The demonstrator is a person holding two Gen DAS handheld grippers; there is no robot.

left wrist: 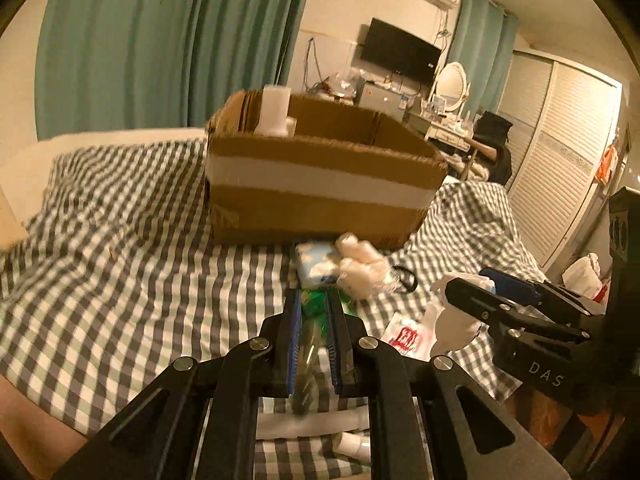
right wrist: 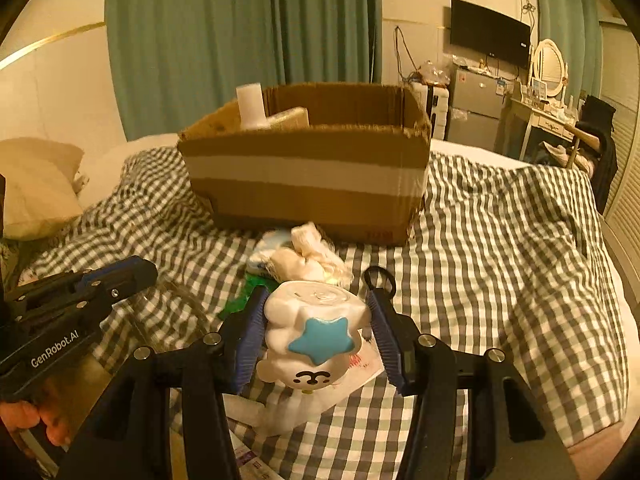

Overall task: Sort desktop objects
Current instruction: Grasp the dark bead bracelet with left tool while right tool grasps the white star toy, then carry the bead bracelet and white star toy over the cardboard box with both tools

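My left gripper (left wrist: pixel 314 294) is shut on a thin clear plastic item (left wrist: pixel 308 344) that hangs between its blue pads above the checked bedspread. The same gripper (right wrist: pixel 140 270) shows at the left of the right wrist view, with the clear item (right wrist: pixel 176 304) below it. My right gripper (right wrist: pixel 316 284) is shut on a white cloud-shaped toy (right wrist: pixel 316 340) with a blue star and a small face. It also appears at the right of the left wrist view (left wrist: pixel 464 280), with the white toy (left wrist: pixel 452 320) in it. An open cardboard box (left wrist: pixel 320 200) with a white tape band stands ahead on the bed.
Inside the box stands a white cylinder (right wrist: pixel 250 106). In front of the box lie a blue-white tissue pack (left wrist: pixel 316 260), crumpled clear plastic (left wrist: pixel 360 268), a black hair tie (right wrist: pixel 380 276), a green packet (right wrist: pixel 244 292) and a red-printed paper (left wrist: pixel 408 336). A pillow (right wrist: pixel 36 188) lies far left.
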